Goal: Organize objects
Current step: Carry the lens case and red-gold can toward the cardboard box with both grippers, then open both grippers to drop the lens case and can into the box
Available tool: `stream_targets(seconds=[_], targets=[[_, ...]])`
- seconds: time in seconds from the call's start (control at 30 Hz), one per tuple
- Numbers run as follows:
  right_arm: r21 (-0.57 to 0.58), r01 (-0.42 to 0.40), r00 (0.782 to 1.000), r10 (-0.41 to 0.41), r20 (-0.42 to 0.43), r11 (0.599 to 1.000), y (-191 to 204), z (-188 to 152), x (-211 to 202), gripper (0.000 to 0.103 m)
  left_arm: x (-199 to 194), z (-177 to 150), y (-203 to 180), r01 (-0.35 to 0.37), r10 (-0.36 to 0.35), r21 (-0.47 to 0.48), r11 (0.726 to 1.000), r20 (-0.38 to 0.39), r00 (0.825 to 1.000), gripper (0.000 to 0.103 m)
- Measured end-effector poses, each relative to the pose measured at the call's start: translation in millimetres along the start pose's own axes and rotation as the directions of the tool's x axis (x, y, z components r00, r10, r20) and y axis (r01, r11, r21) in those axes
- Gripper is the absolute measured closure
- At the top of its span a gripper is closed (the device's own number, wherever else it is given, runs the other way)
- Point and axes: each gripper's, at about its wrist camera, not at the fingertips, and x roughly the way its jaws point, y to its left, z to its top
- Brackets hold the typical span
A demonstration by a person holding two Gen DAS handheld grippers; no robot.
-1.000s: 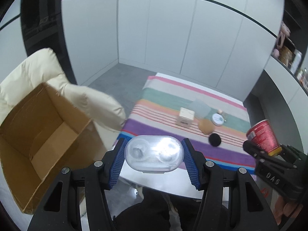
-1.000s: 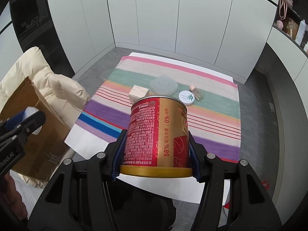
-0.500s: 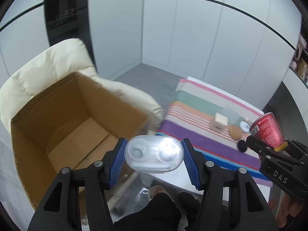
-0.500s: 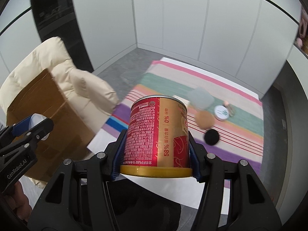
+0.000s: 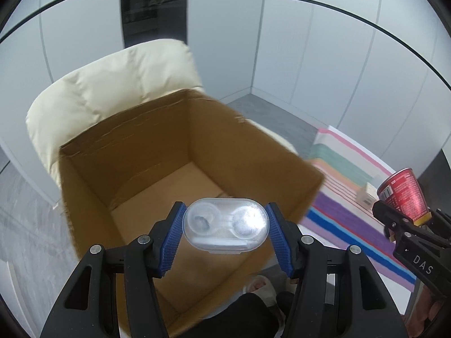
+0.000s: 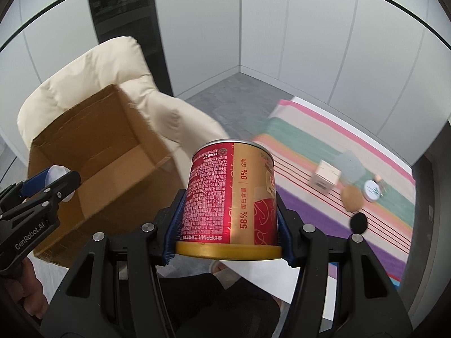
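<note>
Two loads are in my grip at once. My left gripper (image 5: pixel 225 232) pinches a clear oval plastic case with two round wells (image 5: pixel 225 225) by its short ends between the blue ribbed pads (image 5: pixel 172 242), so the flat face stays level and free to drop straight down. It hangs above the open mouth of the brown cardboard box (image 5: pixel 157 152), which sits on a cream padded armchair (image 5: pixel 112 84); the box floor that shows is bare. My right gripper (image 6: pixel 228 225) clamps a red-and-gold cylindrical can (image 6: pixel 229 197) low on its sides, upright, with its gold rim level with the pads. The can is off to the right of the box, over the gap between armchair and the striped multicoloured cloth (image 6: pixel 380 225). On the cloth lie a small beige cube box (image 6: pixel 324 177), a tan sponge (image 6: pixel 351 197), a black round puff (image 6: pixel 358 222) and a white round tin (image 6: pixel 373 190), well apart from both grippers. I judge the case is placed for release first, the can next.
</note>
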Motion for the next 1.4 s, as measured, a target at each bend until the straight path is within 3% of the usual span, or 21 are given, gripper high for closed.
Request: stream_targets(seconds=[0.27,0.33,0.4,0.47,1.17,1.2,1.3,1.4], targets=[[-0.089,-0.045,0.999,0.047,0.019,0.995,51,5,2,0.044,1,-6,32,-0.028,0.027,-0.032,0.999,-0.014,1.000,0.041],[-0.101,-0.056,0.998,0.058,0.023,0.993,61,6,2,0.044,-1,-6,38,-0.040,0.040,-0.038,0.998,0.003,0.999,0.015],[-0.114,-0.065,0.997,0.068,0.024,0.991,71,8,3,0.044,-8,-7,48,-0.065,0.067,-0.062,0.996,0.032,0.997,0.000],[-0.125,-0.075,0.997,0.078,0.022,0.989,81,9,4,0.044,-14,-7,61,-0.084,0.089,-0.086,0.993,0.063,0.994,0.000],[-0.253,-0.191,0.981,0.186,-0.047,0.948,187,8,31,0.044,-41,-27,161,-0.213,0.227,-0.222,0.952,0.038,0.973,0.000],[-0.253,-0.188,0.982,0.185,-0.038,0.949,189,8,30,0.041,-42,-28,162,-0.214,0.228,-0.222,0.951,0.037,0.973,0.000],[-0.244,-0.141,0.990,0.144,-0.006,0.959,192,10,27,0.010,-44,-28,165,-0.207,0.223,-0.234,0.950,0.041,0.974,0.000],[-0.237,-0.127,0.991,0.135,0.018,0.963,191,11,23,0.009,-44,-27,162,-0.213,0.229,-0.226,0.951,0.044,0.973,0.000]])
